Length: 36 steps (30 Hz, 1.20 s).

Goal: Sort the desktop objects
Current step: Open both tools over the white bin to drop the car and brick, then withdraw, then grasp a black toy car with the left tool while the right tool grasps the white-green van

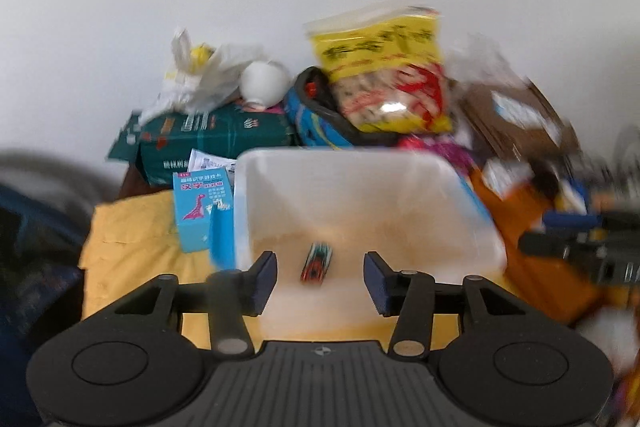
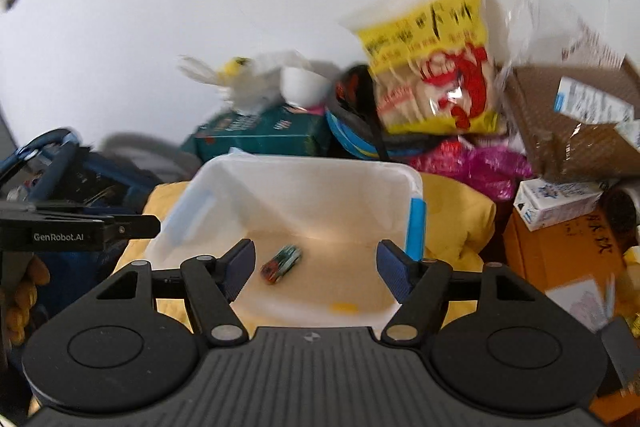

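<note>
1. I read the step as between picks: the white storage bin (image 1: 360, 211) fills the centre of both views on a yellow cloth (image 1: 132, 235), and it holds only one small toy car (image 1: 317, 262) on its floor, so most of the sorting looks undone.
2. The clutter along the top of the frame is what remains: a yellow snack bag (image 2: 432, 75), a green box (image 1: 208, 143), a brown carton (image 2: 568, 123) and a blue card box (image 1: 200, 211) just beside the bin's left wall.
3. My left gripper (image 1: 320, 279) has its fingers apart with nothing between them; my right gripper (image 2: 316, 267) likewise stands parted and empty.
4. Next, I judge, each hand must leave the bin and reach for a loose item; the card box looks easiest for the left.
5. Only the right view shows a small yellow piece (image 2: 344, 307) on the bin floor at lower centre, and the other gripper at the left edge; only the left view shows the card box.
</note>
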{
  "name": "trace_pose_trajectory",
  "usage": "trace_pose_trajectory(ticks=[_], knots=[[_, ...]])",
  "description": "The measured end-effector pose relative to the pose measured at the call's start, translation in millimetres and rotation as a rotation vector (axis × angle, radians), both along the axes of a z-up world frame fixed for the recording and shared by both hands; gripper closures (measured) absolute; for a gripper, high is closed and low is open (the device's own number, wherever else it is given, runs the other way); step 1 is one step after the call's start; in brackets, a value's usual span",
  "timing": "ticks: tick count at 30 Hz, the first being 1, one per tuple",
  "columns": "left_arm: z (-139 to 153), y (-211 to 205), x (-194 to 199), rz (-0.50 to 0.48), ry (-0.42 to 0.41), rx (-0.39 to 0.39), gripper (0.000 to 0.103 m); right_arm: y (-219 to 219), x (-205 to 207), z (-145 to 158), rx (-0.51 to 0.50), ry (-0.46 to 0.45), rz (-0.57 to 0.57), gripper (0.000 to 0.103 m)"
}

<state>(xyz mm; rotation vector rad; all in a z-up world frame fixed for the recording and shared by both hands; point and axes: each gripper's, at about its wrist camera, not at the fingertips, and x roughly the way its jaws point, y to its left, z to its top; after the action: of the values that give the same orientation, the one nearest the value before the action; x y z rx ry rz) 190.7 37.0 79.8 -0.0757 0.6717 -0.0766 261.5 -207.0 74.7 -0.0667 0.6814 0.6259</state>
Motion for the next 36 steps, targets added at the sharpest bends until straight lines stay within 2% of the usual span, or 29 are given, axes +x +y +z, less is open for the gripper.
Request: trace_pose_trajectory(ticks=[3, 7, 10, 13, 15, 18, 28, 31, 33, 36], knots=[[-34.0, -8.8, -61.7, -0.046, -0.019, 0.052, 0.049, -19.4, -53.8, -26.5, -0.027, -0.049, 0.031, 0.032], [-87.4, -20.5, -120.3, -0.056, 0.052, 0.051, 0.049, -42.9, -118.6, -77.5, -0.078, -0.005, 0.047, 0.032], [-120.5, -29.4, -136.3, -0.062, 0.139, 0.040, 0.049, -49.1, -158.7, -113.0, -0.127, 0.038, 0.065, 0.032], [-136.2, -36.7, -136.5, -0.072, 0.166, 0.006, 0.049, -48.3, -179.0, -133.6, -0.161, 0.050, 0.084, 0.032], [-145.1, -42.3, -132.6, -0.086, 0.173, 0.015, 0.049, -42.2, -185.3, -143.9, -0.186, 0.051, 0.100, 0.034], [-150.6, -42.8, -124.5, -0.066, 0.168, 0.028, 0.049, -37.7, -189.1, -152.8, -0.196, 0.054, 0.094, 0.035], [-161.5, -39.4, -112.9, -0.023, 0.203, -0.028, 0.050, -31.5, -192.1, -170.3, -0.192, 0.084, 0.080, 0.035], [-161.9, -42.4, -111.4, -0.024, 0.203, -0.020, 0.054, -27.4, -190.5, -171.7, -0.192, 0.088, 0.081, 0.036], [-160.6, -44.1, -112.6, -0.032, 0.203, -0.013, 0.061, -25.6, -190.2, -172.5, -0.186, 0.099, 0.089, 0.038], [-156.8, -42.8, -117.0, -0.017, 0.198, -0.008, 0.060, -25.0, -190.6, -170.4, -0.189, 0.078, 0.089, 0.037]])
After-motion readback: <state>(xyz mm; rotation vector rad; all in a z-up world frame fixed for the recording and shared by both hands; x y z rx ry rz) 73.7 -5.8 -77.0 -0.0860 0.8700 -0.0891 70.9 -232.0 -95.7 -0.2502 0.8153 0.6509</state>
